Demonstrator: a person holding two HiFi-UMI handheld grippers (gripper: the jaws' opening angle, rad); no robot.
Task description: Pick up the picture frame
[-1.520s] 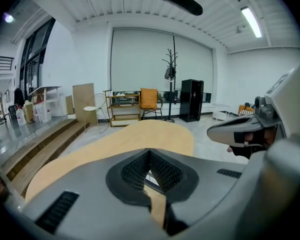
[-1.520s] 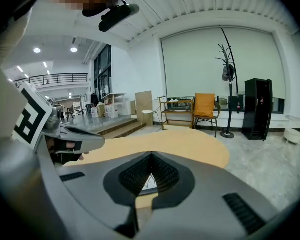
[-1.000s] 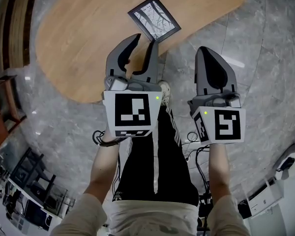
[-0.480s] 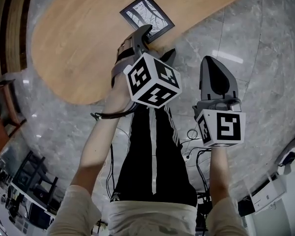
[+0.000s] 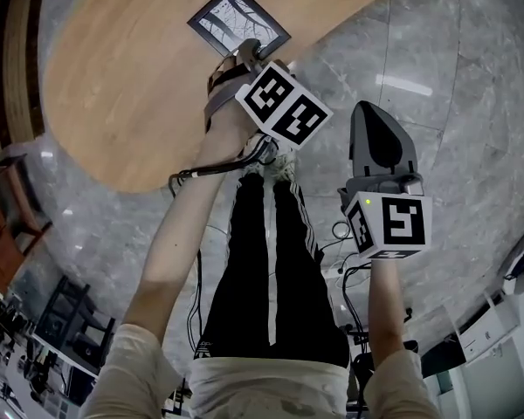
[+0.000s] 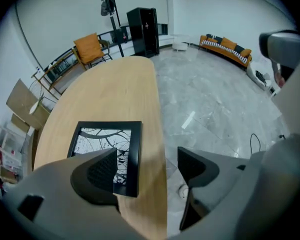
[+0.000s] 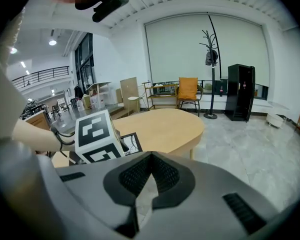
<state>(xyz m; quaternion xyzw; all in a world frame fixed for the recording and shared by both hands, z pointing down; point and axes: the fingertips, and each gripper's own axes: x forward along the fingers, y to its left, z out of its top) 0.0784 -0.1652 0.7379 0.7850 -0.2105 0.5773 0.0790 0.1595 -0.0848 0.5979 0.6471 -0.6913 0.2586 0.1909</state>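
The picture frame (image 5: 238, 24), black-rimmed with a black-and-white branch print, lies flat near the edge of the oval wooden table (image 5: 122, 85). My left gripper (image 5: 255, 52) points steeply down just over the frame's near side. In the left gripper view the frame (image 6: 102, 136) has its near right corner under the left jaw. The left gripper (image 6: 147, 164) is open; its jaws have just been opening, and neither pad presses on the frame. My right gripper (image 5: 380, 133) hangs over the floor to the right, its jaws shut on nothing (image 7: 150, 159).
Grey marble floor (image 5: 437, 51) surrounds the table, whose edge runs right beside the frame. The person's legs (image 5: 271, 260) and cables (image 5: 345, 234) are below. Orange chairs (image 6: 90, 46), a coat rack (image 6: 107, 4), a black cabinet (image 6: 145, 24) and a sofa (image 6: 225, 44) stand far off.
The left gripper has dropped forward and down to the frame, tipping steeply and rolling so its cube faces sideways. The right gripper drifted slightly and stays shut.
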